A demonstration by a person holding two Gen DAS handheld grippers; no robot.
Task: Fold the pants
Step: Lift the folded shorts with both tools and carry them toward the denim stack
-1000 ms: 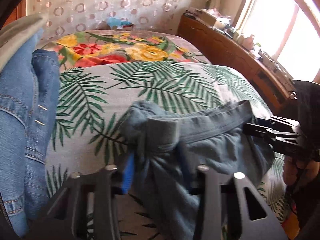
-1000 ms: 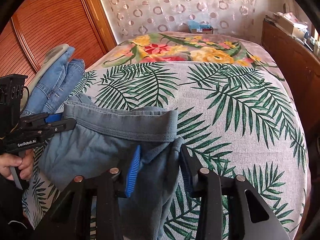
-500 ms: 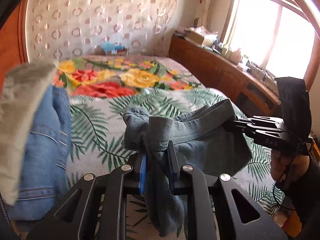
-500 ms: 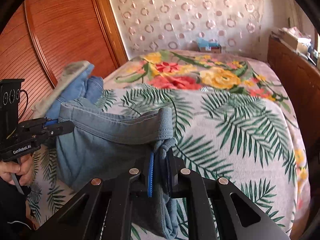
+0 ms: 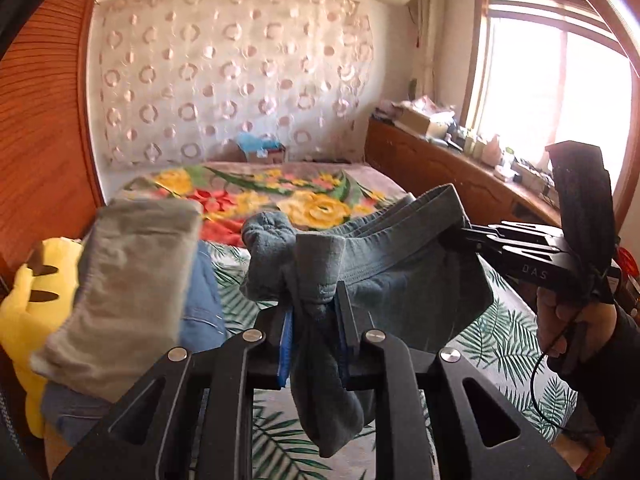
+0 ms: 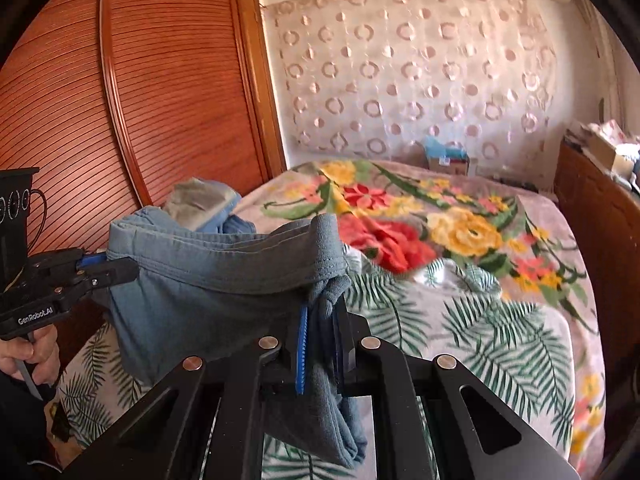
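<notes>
Blue-grey knit cloth fills the near view: the pants [image 5: 360, 264] hang in the air above the bed [image 5: 500, 344], stretched by the waistband between 2 grippers. The left gripper [image 5: 312, 320] has its jaws closed down to a narrow gap on one bunched end of the waistband, with a fold of fabric drooping below its blue pads. In the right wrist view, the right gripper [image 6: 322, 332] is likewise pinched nearly shut on the other end of the waistband, with cloth trailing down between its fingers. Both sets of jaws have just been closing, with the fabric between them. Each gripper shows in the other's view, side-on, with a hand on its handle: the right hand [image 5: 568, 320] and the left hand [image 6: 28, 356].

The pants hang over the near part of the bed, whose cover is printed with green palm leaves here and with red and yellow flowers farther back. At the bed's left edge lies a pile of denim jeans [image 5: 200, 308] with a grey folded garment [image 5: 132, 288] on top, and a yellow plush toy [image 5: 28, 320] just beside it. Past the far end of the bed stands a small box [image 6: 448, 160] against a curtain with ring patterns [image 6: 420, 76]. A wooden slatted door [image 6: 120, 100] runs along the left, a wooden sideboard [image 5: 452, 172] along the right under a bright window [image 5: 560, 92].
</notes>
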